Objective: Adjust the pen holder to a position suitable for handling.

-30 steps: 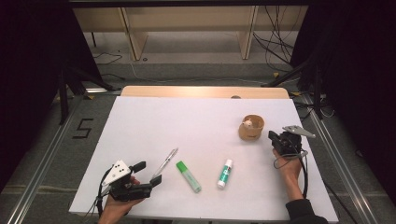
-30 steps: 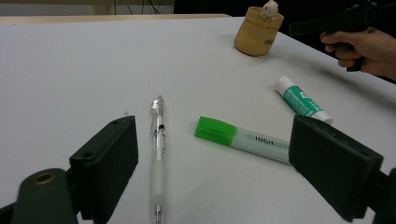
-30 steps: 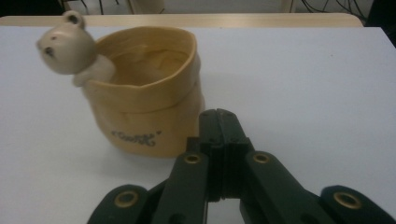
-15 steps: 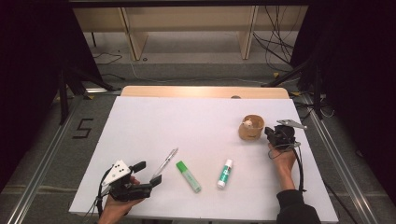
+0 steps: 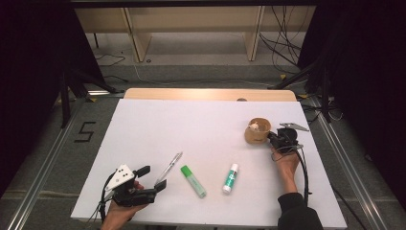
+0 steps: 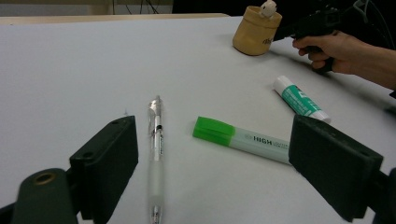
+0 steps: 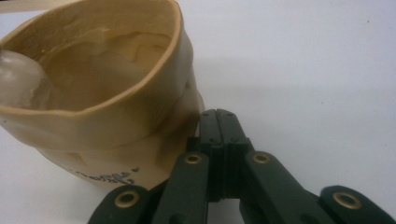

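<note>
Tan cup [image 5: 257,132] sits upright at the far right of the white surface [image 5: 201,129]; wavy rim, faceted sides, dark script low on the wall, a pale rounded thing [image 7: 21,86] inside. Right tool [image 5: 274,139] has jaws pressed together, tips touching the cup's base, gripping nothing. Left tool [image 5: 152,178] gapes wide near pen [image 6: 156,154] and green highlighter [image 6: 243,139].

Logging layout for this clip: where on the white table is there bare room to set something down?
The white table is bare across its far half and left side, from the tan wooden cup leftwards. It is crowded near the front: clear pen, green highlighter and green-labelled glue stick, between the left gripper and right gripper.
</note>
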`<action>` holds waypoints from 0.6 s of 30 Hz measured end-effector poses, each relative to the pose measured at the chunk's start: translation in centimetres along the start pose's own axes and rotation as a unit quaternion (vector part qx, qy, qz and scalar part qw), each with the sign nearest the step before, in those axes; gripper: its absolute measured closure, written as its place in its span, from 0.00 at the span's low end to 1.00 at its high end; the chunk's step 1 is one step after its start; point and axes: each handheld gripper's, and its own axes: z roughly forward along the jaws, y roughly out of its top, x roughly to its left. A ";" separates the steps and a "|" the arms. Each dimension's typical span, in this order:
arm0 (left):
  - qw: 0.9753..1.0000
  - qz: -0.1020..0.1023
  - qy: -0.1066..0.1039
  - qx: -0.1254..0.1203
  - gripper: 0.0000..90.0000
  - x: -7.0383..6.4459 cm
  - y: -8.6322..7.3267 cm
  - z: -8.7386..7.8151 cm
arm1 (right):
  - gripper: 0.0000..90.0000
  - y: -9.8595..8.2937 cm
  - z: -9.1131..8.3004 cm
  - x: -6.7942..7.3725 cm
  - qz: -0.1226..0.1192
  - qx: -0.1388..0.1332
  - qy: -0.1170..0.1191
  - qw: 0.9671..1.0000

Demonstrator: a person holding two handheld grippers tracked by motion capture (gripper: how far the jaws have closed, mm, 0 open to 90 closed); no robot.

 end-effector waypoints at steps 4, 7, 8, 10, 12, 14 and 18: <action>1.000 0.001 0.000 0.000 0.17 0.0 0.0 0.1 | 1.00 0.0 0.0 0.1 0.008 -0.001 0.000 1.000; 1.000 0.001 -0.001 0.000 0.17 -0.1 0.0 0.1 | 1.00 -0.1 0.1 0.5 0.014 0.005 0.003 1.000; 1.000 0.001 -0.001 0.000 0.17 -0.1 0.0 0.1 | 1.00 -0.1 0.2 0.7 0.008 0.007 0.001 1.000; 1.000 0.002 0.000 0.000 0.17 -0.1 0.0 0.1 | 1.00 -0.2 0.2 0.8 0.010 0.007 -0.003 1.000; 1.000 0.000 0.000 -0.001 0.17 -0.1 0.0 0.1 | 1.00 -0.1 0.2 0.8 0.011 0.007 -0.003 1.000; 1.000 0.001 0.000 -0.001 0.17 -0.1 0.0 0.1 | 1.00 -0.1 0.2 1.0 0.015 0.009 -0.003 1.000; 1.000 0.001 -0.001 -0.001 0.17 -0.1 0.1 0.2 | 1.00 -0.2 0.4 1.4 0.012 0.014 0.002 1.000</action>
